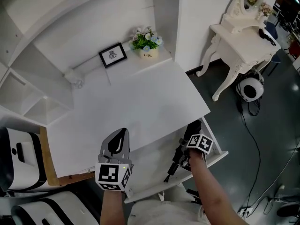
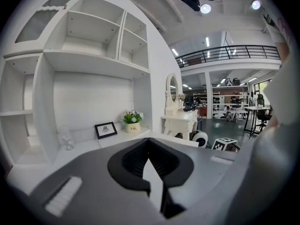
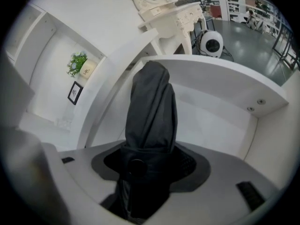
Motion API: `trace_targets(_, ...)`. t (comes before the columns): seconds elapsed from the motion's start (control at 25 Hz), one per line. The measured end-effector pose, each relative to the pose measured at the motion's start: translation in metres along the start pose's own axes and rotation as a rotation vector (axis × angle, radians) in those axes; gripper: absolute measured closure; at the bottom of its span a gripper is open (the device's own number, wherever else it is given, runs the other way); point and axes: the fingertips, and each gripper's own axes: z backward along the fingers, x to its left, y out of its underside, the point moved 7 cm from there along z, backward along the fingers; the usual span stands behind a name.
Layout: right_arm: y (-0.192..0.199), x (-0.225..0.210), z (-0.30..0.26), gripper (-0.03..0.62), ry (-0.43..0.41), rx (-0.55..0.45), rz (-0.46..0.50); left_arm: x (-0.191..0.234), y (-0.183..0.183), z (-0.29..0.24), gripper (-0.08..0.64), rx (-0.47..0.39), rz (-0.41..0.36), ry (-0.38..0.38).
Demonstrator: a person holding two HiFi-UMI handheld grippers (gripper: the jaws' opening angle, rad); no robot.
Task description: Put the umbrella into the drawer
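A folded black umbrella (image 1: 179, 156) (image 3: 150, 107) sits between the jaws of my right gripper (image 1: 187, 146) (image 3: 150, 162), which is shut on its handle end. The gripper tilts steeply down and the umbrella's far end reaches into the open white drawer (image 1: 216, 156) (image 3: 225, 76) under the desk's front edge. A thin black strap hangs from the umbrella over the drawer. My left gripper (image 1: 117, 144) (image 2: 149, 146) hovers over the front of the white desk top (image 1: 140, 107), to the left of the drawer. Its jaws are shut and hold nothing.
At the back of the desk stand a framed picture (image 1: 112, 55), a small flower pot (image 1: 146, 42) and a glass jar (image 1: 75, 78). White shelves rise behind and to the left. On the right are a white dressing table (image 1: 239, 32) and a round white device (image 1: 251, 88) on the floor.
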Motion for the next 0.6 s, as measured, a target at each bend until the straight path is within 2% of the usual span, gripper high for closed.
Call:
trace_targets(0.12,0.0,-0.002,-0.009,0.344,0.026,0.018,0.039,0.002,0.003,0.0,0.551,0.018,-0.003,-0.003)
trace_targets(0.28,-0.003,-0.003,-0.019,0.344,0.082,0.046,0.142,0.005,0.004,0.0,0.551,0.027,0.008,-0.018)
trace_targets(0.6,-0.013,-0.005,-0.033,0.344,0.185,0.047,0.277,0.01,0.011,0.005,0.551,0.057,0.005,-0.047)
